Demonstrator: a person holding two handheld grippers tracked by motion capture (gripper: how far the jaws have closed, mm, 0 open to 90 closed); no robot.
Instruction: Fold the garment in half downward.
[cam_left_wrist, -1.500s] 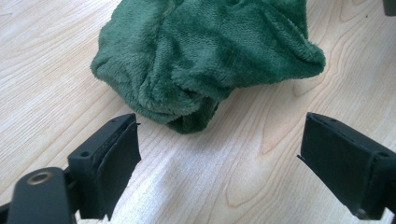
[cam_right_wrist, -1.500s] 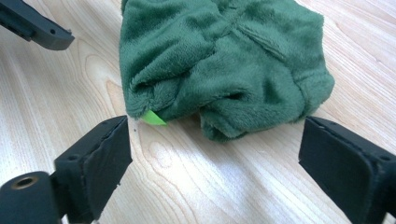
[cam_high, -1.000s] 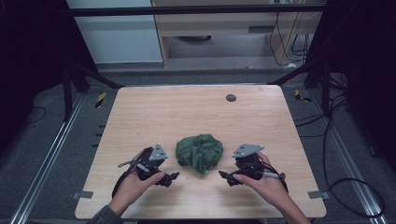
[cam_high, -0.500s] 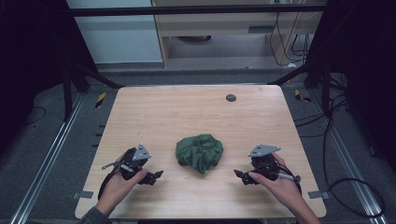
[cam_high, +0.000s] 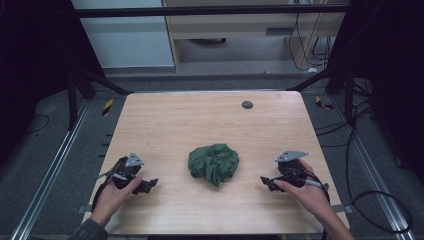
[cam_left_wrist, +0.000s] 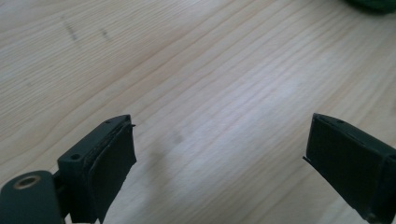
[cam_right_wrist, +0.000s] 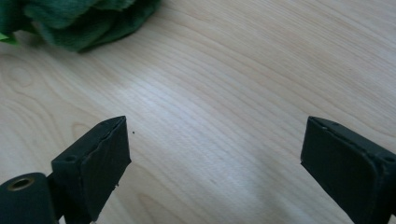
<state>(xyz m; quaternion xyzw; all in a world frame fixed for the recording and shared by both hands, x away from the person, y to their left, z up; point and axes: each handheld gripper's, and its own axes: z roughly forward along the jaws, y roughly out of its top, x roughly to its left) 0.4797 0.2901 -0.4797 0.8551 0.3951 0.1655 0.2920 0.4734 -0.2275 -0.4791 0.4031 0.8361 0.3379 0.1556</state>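
A crumpled dark green cloth (cam_high: 214, 163) lies in a heap near the middle of the wooden table (cam_high: 210, 125). My left gripper (cam_high: 148, 185) rests low over the table to the cloth's left, open, with bare wood between its jaws (cam_left_wrist: 219, 154). To the cloth's right my right gripper (cam_high: 265, 182) is open too, jaws wide apart over bare wood (cam_right_wrist: 215, 154). A corner of the cloth (cam_right_wrist: 74, 21) shows at the top left of the right gripper view, and a sliver of cloth (cam_left_wrist: 373, 4) at the top right of the left gripper view. Neither gripper touches the cloth.
A small dark round disc (cam_high: 247, 104) is set in the table near its far edge. Cables (cam_high: 370, 200) trail on the floor to the right. A metal rail (cam_high: 50, 170) runs along the left side of the table.
Both grippers have moved outward, away from the cloth: the left one to the left, the right one to the right. The cloth has stayed in place.
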